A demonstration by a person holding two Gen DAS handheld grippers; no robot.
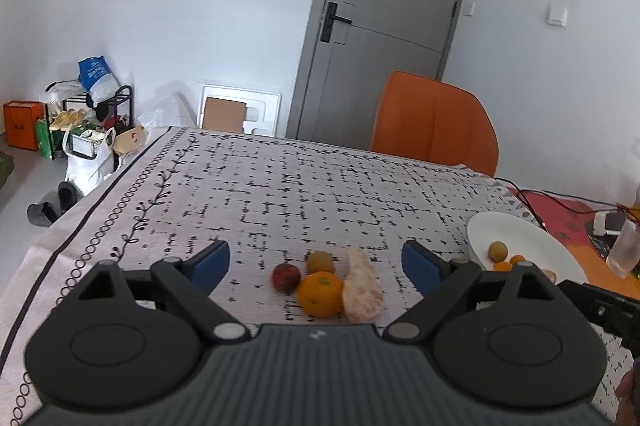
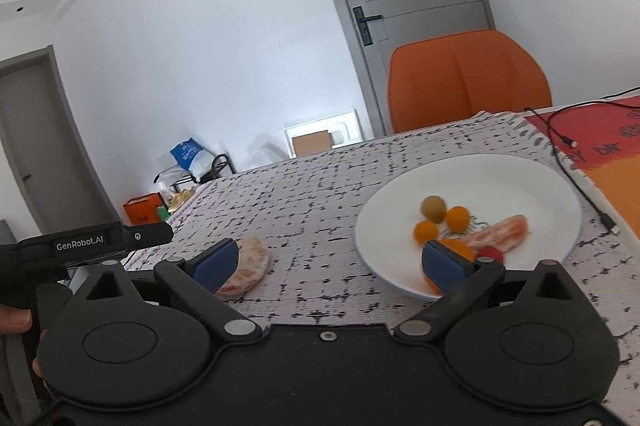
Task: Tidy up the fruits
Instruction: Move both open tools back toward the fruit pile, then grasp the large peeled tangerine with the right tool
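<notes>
In the left wrist view my left gripper is open and empty, just above a cluster on the tablecloth: an orange, a peeled pomelo wedge, a small red fruit and a brownish-yellow fruit. The white plate lies to the right with several small fruits. In the right wrist view my right gripper is open and empty at the plate's near left rim. The plate holds a brown fruit, two small oranges, a pomelo wedge, a red fruit and an orange partly hidden behind my right fingertip. The table's pomelo wedge lies behind my left fingertip.
An orange chair stands at the table's far side. A black cable runs along the plate's right side over a red-orange mat. A clear bottle stands at the far right. The table's left edge drops to a cluttered floor.
</notes>
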